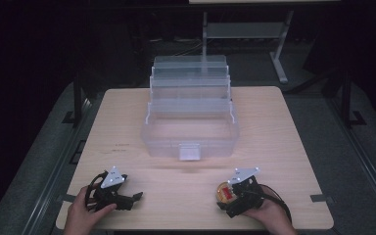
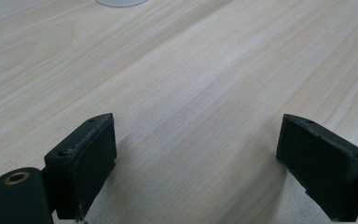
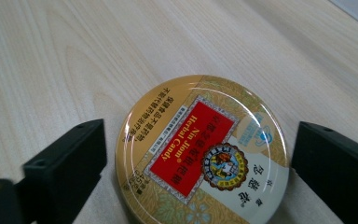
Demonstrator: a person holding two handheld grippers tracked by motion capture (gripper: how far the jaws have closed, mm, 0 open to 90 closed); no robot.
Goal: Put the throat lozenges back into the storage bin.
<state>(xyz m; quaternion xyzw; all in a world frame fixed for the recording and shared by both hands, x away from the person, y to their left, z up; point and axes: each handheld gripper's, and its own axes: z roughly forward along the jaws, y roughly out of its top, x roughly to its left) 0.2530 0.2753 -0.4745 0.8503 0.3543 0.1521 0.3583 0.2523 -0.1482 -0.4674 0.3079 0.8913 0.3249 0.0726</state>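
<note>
Hands on pale wood table (image 1: 284, 147), dark room

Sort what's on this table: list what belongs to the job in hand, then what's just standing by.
In the job: round candy tin, between the jaws of the right gripper, not yet clamped.
Standing by: clear plastic tiered box, open at mid-table; left gripper, open over bare wooden table.

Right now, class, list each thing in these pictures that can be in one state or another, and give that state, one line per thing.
Clear plastic tiered organiser box: open, trays stepped up and back, front latch down.
Round candy tin: lid on, lying flat on the table, label up.
Right gripper: jaws either side of the tin, small gaps showing, not yet clamped.
Left gripper: jaws wide open, nothing between them, just above bare table.
</note>
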